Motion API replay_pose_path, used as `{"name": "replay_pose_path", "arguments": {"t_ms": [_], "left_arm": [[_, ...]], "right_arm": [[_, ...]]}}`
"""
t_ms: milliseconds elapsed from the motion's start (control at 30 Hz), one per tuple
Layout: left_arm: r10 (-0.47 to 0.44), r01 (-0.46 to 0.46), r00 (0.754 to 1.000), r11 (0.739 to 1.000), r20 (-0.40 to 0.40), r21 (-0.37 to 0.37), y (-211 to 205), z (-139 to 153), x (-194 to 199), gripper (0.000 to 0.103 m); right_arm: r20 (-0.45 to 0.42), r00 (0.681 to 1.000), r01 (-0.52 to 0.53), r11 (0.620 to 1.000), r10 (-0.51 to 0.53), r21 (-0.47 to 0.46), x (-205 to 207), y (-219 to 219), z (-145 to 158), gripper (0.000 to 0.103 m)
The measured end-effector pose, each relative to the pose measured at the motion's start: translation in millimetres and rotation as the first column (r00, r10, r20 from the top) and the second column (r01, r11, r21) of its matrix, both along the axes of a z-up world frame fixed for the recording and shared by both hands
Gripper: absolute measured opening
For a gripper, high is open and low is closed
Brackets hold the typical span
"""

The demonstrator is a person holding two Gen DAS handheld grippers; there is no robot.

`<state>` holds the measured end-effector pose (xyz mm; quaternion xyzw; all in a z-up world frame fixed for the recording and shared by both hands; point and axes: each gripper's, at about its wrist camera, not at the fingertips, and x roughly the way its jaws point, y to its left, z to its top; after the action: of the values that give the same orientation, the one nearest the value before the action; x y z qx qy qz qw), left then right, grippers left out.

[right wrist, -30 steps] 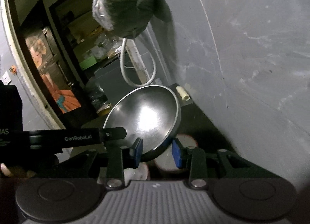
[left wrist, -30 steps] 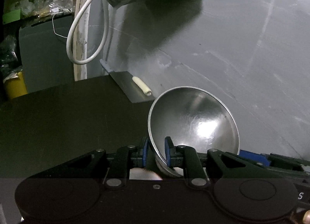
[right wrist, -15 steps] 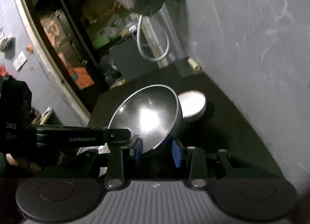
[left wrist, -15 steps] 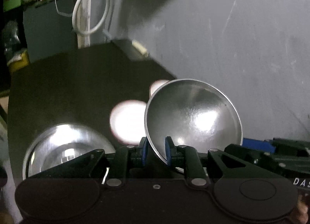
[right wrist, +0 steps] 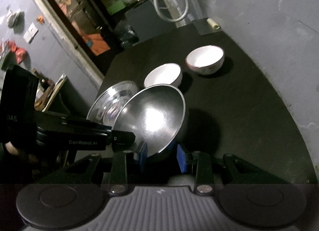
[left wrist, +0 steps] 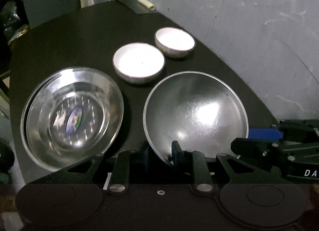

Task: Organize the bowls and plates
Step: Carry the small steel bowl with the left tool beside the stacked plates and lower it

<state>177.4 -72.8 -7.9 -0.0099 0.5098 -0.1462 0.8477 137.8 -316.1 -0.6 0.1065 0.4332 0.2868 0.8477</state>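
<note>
So the big steel bowl (left wrist: 196, 111) is pinched at its rim by both the left gripper (left wrist: 159, 154), whose fingers have just been easing open, and the right gripper (right wrist: 162, 156). It's tilted over the table (left wrist: 69, 37), not placed yet. The steel stack (left wrist: 71, 115) looks done; two white bowls (left wrist: 139, 62) stay unstacked, just beyond.
</note>
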Motion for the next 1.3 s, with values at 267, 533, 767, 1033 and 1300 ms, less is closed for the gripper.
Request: {"name": "replay_pose_path", "arguments": {"t_ms": [267, 533, 767, 1033, 1300], "left_arm": [[0.017, -0.015, 0.998, 0.999, -0.057, 0.04, 3, -5, -6, 0.025], [0.028, -0.023, 0.996, 0.998, -0.081, 0.06, 2, -8, -5, 0.026], [0.016, -0.01, 0.996, 0.998, -0.086, 0.066, 0, -7, -3, 0.032], [0.021, -0.017, 0.998, 0.997, -0.06, 0.082, 8, 3, -6, 0.065], [0.01, -0.011, 1.0, 0.999, 0.026, 0.035, 22, 31, -3, 0.099]], "right_arm": [[-0.034, 0.997, -0.063, 0.998, 0.062, -0.02, 1, 8, -6, 0.037], [-0.055, 0.995, -0.08, 0.997, 0.079, -0.022, 6, 10, -10, 0.037], [-0.057, 0.996, -0.07, 0.997, 0.068, -0.018, 6, 11, -10, 0.038], [-0.052, 0.999, -0.016, 1.0, 0.016, -0.011, 7, 5, -9, 0.051], [-0.034, 0.997, 0.063, 0.998, -0.063, 0.001, 9, 2, -7, 0.09]]}}
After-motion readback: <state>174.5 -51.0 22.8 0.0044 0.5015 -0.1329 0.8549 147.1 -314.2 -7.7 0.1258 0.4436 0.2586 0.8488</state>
